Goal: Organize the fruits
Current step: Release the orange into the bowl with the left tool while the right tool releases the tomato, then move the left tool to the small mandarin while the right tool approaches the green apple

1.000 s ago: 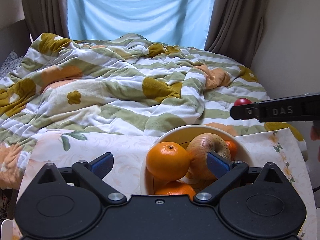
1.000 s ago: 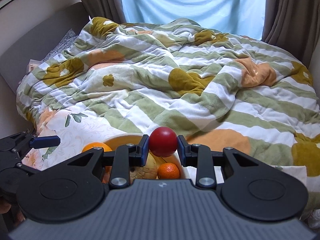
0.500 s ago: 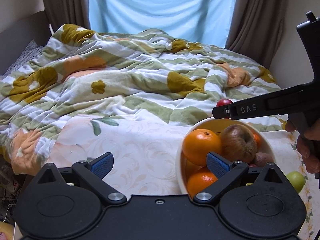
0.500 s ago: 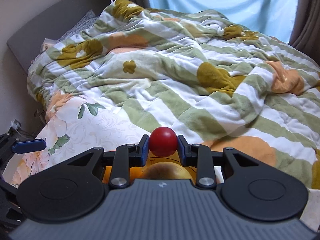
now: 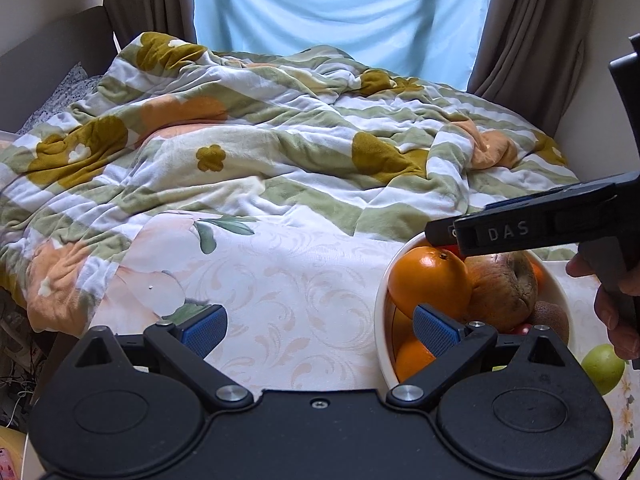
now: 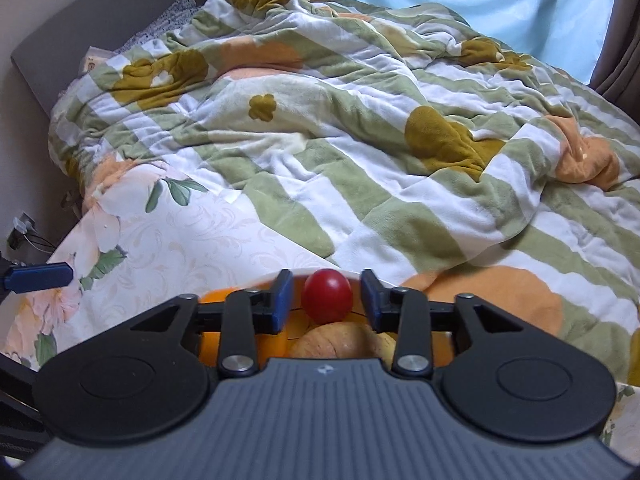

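Note:
A white bowl at the right of the table holds oranges, a brownish apple and a kiwi. My right gripper hovers just over the bowl, its jaws opening. A small red fruit sits between the pads, with a gap on each side, above the apple. My left gripper stands open over the tablecloth beside the bowl's left rim, nothing between its fingers. In the left wrist view the right gripper's finger mostly hides the red fruit.
A green fruit lies on the floral tablecloth right of the bowl. A hand grips the right tool. Behind the table is a bed with a rumpled striped quilt, with curtains beyond it.
The right gripper came down over the bowl, and its jaws have parted from the red fruit they were clamping. The left gripper shifted left, so the bowl now sits at its right.

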Available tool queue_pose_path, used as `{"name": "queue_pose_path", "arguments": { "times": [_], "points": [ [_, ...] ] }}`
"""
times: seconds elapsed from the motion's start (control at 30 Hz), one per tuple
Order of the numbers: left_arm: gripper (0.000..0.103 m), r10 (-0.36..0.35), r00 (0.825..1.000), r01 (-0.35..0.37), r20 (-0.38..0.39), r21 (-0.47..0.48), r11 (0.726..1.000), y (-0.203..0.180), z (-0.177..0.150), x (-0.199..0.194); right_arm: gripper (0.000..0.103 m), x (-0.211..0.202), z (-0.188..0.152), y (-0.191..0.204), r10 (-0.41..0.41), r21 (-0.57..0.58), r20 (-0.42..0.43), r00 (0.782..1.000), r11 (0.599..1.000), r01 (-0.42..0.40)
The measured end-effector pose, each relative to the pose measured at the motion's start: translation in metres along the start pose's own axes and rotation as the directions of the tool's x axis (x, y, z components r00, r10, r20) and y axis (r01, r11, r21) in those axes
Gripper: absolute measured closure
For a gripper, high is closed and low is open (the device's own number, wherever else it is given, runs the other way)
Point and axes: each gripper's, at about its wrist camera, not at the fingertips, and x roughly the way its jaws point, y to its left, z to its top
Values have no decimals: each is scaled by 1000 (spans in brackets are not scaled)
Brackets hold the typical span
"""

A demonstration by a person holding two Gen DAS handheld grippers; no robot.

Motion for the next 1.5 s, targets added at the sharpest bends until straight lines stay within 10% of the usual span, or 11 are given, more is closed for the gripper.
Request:
{"name": "queue_pose_path", "arguments": {
  "times": [0.1, 0.7, 1.5],
  "points": [
    [2, -4, 1000, 4, 4, -1, 1000, 1, -2, -2, 0, -8, -1, -1, -23, 13, 48, 999, 1000, 22],
    [2, -62, 991, 61, 115, 8, 998, -5, -14, -70, 0, -97, -25, 5, -97, 75, 165, 981, 994, 85],
    [2, -161, 968, 142, 195, 110, 984, -39, -105, -184, 0, -286, -175, 66, -254, 300, 293, 922, 940, 164]
  ]
}}
